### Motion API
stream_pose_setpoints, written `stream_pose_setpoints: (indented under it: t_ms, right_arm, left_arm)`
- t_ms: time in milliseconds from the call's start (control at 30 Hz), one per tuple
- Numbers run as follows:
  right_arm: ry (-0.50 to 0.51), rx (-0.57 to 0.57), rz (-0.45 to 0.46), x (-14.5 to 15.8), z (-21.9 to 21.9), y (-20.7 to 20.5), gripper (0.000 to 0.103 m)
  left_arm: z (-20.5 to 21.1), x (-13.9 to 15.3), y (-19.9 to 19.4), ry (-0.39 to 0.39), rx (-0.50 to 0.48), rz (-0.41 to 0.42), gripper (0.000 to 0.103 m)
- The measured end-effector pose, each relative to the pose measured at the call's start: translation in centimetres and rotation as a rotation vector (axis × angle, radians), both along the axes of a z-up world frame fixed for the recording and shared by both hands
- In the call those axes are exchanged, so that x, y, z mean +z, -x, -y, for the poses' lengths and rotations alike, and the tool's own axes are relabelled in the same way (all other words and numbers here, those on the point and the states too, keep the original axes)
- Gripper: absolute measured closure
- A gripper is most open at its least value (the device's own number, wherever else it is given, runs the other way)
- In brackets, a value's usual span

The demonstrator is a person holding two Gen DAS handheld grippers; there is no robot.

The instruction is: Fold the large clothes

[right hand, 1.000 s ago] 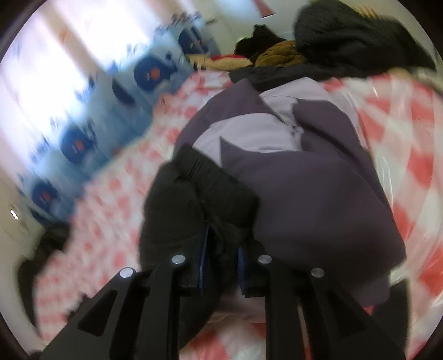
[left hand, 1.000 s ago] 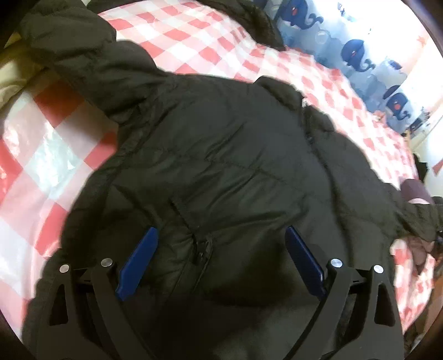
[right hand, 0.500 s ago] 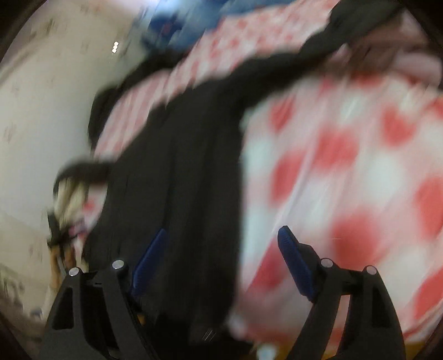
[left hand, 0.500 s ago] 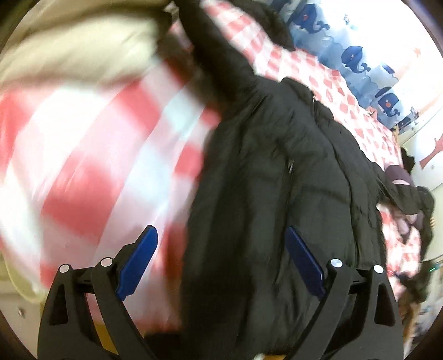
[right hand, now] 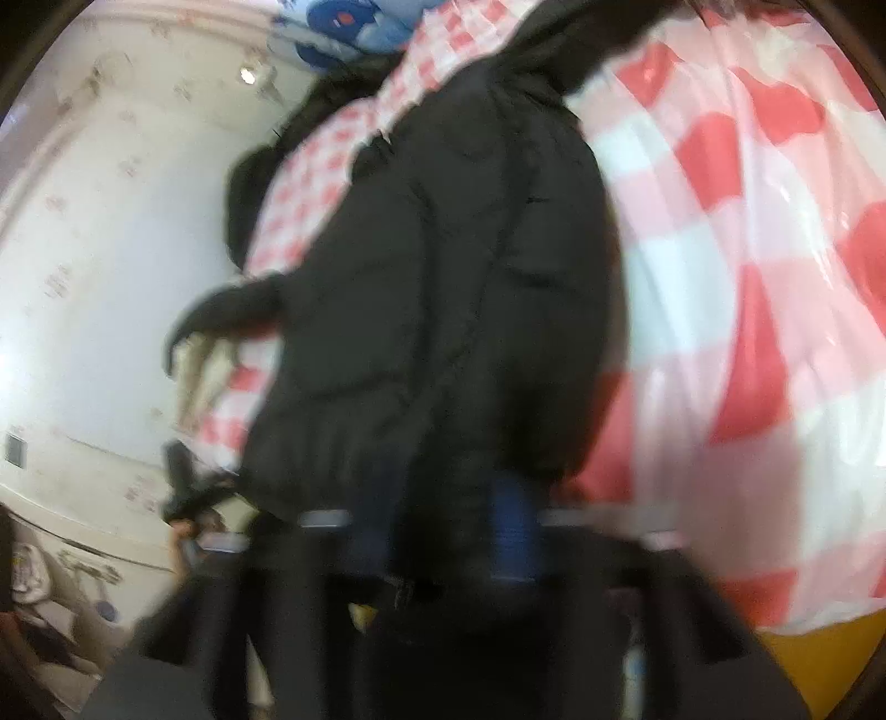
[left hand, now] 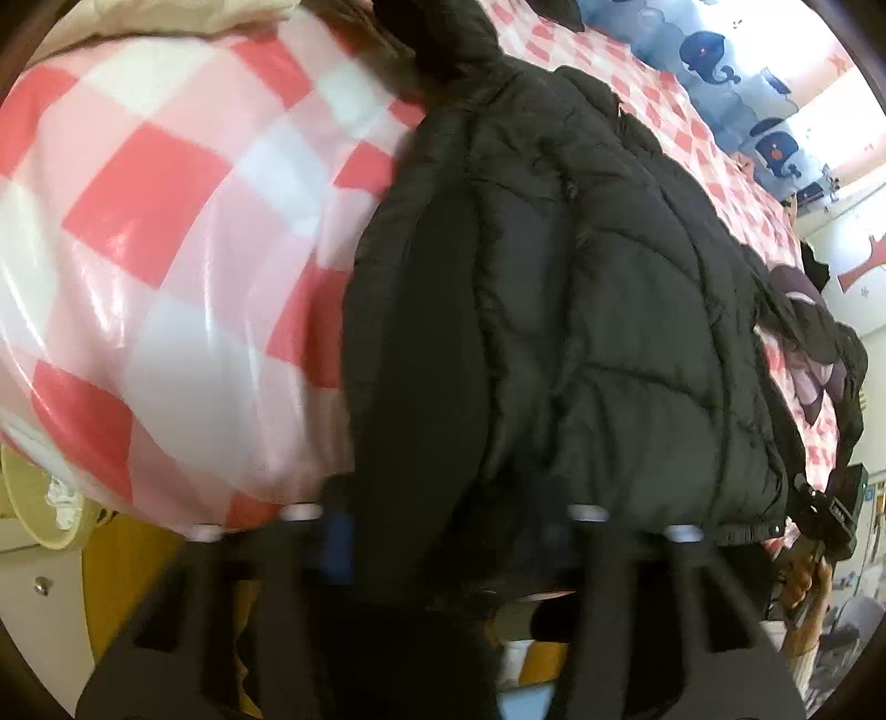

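Note:
A large black puffer jacket [left hand: 581,310] lies lengthwise on a bed with a red and white checked cover [left hand: 166,232]. My left gripper [left hand: 443,531] sits at the jacket's near hem at the bed edge; one blue pad [left hand: 339,545] shows, the other is hidden by the fabric. In the right wrist view the same jacket [right hand: 443,288] hangs over the bed edge, and my right gripper [right hand: 443,537] has its blue pads [right hand: 512,531] closing on the hem between them. Both views are blurred.
A purple and lilac garment [left hand: 814,354] lies at the far right of the bed with other dark clothes. A whale-print curtain [left hand: 714,50] is beyond the bed. A pale wall [right hand: 99,266] is at the left. A yellow bed frame [left hand: 127,576] shows below the cover.
Both grippers moved down to the jacket's near hem at the bed edge. The right gripper let go of the sleeve a second ago, and both have narrowed from wide open around the hem.

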State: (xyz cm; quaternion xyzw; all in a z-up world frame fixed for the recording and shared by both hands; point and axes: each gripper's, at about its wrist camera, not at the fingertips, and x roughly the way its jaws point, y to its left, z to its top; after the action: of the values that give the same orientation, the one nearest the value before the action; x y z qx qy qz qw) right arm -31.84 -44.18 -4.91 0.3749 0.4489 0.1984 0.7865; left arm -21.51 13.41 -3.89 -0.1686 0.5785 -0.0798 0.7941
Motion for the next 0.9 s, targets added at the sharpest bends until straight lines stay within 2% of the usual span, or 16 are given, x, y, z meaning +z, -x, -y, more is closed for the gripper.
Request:
stream_pose_setpoints:
  t_ms: [33, 67, 167, 233, 267, 333, 400, 467, 533, 600, 667, 767, 800, 833, 867, 900]
  right_arm:
    - [-0.009, -0.01, 0.029, 0.9, 0.2, -0.2, 0.088]
    - [-0.024, -0.022, 0.072, 2.5, 0.3, -0.3, 0.089]
    - [-0.033, -0.049, 0.178, 7.1, 0.9, -0.1, 0.089]
    - [-0.019, -0.054, 0.215, 8.8, 1.6, 0.9, 0.089]
    - [0.029, -0.054, 0.212, 9.1, 1.8, 1.6, 0.089]
    - [0.111, -0.04, 0.152, 7.6, 2.0, 2.4, 0.089]
    - [0.191, 0.039, -0.012, 3.4, 2.0, 2.7, 0.087]
    - [0.318, 0.02, -0.123, 0.2, 2.4, 3.8, 0.083]
    - [0.312, -0.035, -0.1, 0.5, 3.6, 4.5, 0.08]
    - [0.314, -0.073, -0.009, 2.9, 3.8, 3.8, 0.056]
    - [0.314, -0.034, 0.095, 5.8, 2.2, 1.0, 0.047]
    - [0.282, 0.06, 0.158, 7.1, -0.9, -2.9, 0.034]
    - [0.292, 0.104, 0.145, 6.4, -2.5, -5.1, 0.034]
    - [0.346, 0.139, 0.112, 5.2, -4.0, -6.9, 0.034]
    - [0.401, 0.161, 0.076, 3.9, -4.9, -7.8, 0.034]
    - [0.463, 0.202, -0.017, 1.3, -5.9, -9.3, 0.034]
  left_arm:
    - [0.3, 1.4, -0.1, 0.022, -0.007, 0.028, 0.086]
    - [0.3, 2.8, -0.2, 0.04, -0.008, 0.054, 0.09]
    - [0.2, 7.1, 0.4, 0.092, -0.017, 0.141, 0.091]
    - [0.0, 8.9, 1.0, 0.071, -0.039, 0.17, 0.091]
    - [0.0, 9.0, 1.4, 0.035, -0.056, 0.164, 0.091]
    - [0.2, 6.8, 1.8, -0.055, -0.134, 0.083, 0.091]
    - [-0.2, 3.0, 1.9, -0.125, -0.191, -0.059, 0.091]
    - [-1.7, 1.6, 2.6, -0.158, -0.16, -0.098, 0.083]
    - [-3.0, 3.1, 2.9, -0.203, -0.102, -0.046, 0.076]
    - [-3.6, 5.1, 2.6, -0.246, -0.062, 0.044, 0.064]
    - [-3.1, 7.7, 1.7, -0.211, -0.029, 0.154, 0.052]
    - [-0.6, 8.9, -0.1, -0.12, -0.045, 0.244, 0.046]
    - [0.5, 8.2, -0.7, -0.108, -0.064, 0.24, 0.046]
    - [1.7, 6.7, -1.8, -0.127, -0.078, 0.195, 0.046]
    - [2.3, 4.8, -2.8, -0.16, -0.085, 0.124, 0.046]
    - [2.7, 2.7, -3.7, -0.182, -0.101, 0.038, 0.046]
